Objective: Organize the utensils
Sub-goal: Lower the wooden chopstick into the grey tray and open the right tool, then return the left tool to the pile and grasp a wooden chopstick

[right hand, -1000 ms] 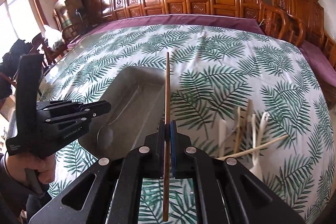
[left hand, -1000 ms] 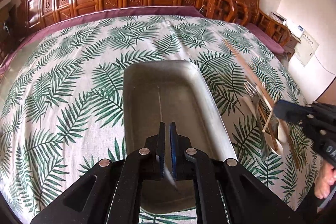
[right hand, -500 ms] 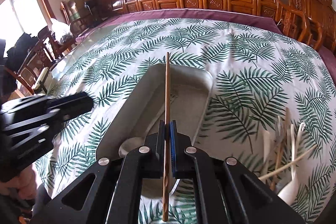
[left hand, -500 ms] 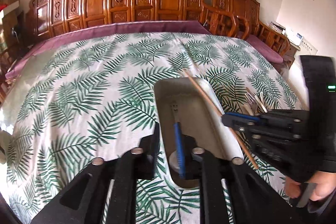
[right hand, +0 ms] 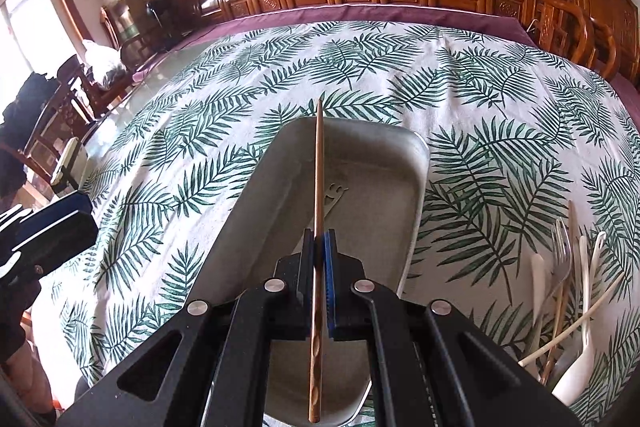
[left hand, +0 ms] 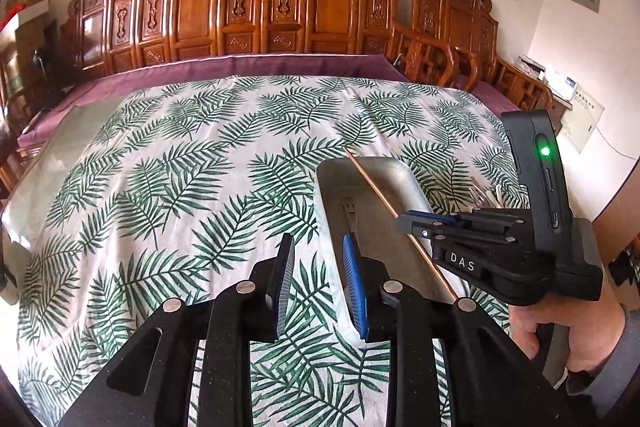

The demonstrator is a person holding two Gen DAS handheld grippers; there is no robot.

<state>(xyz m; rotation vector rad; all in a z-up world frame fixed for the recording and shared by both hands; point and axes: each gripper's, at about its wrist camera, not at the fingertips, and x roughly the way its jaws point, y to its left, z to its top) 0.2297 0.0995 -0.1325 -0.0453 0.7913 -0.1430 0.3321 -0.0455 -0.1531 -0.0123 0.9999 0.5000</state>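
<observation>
Leaf-print tabletop | right gripper clamps chopstick, lengthwise over tray | left gripper released, beside tray's left rim

Matte black right tool with silver screws, blue pads, "DAS" lettering.

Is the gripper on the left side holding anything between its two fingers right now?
No, the left gripper stands open, with only the green leaf-print tablecloth showing in the gap between its fingers.
</observation>
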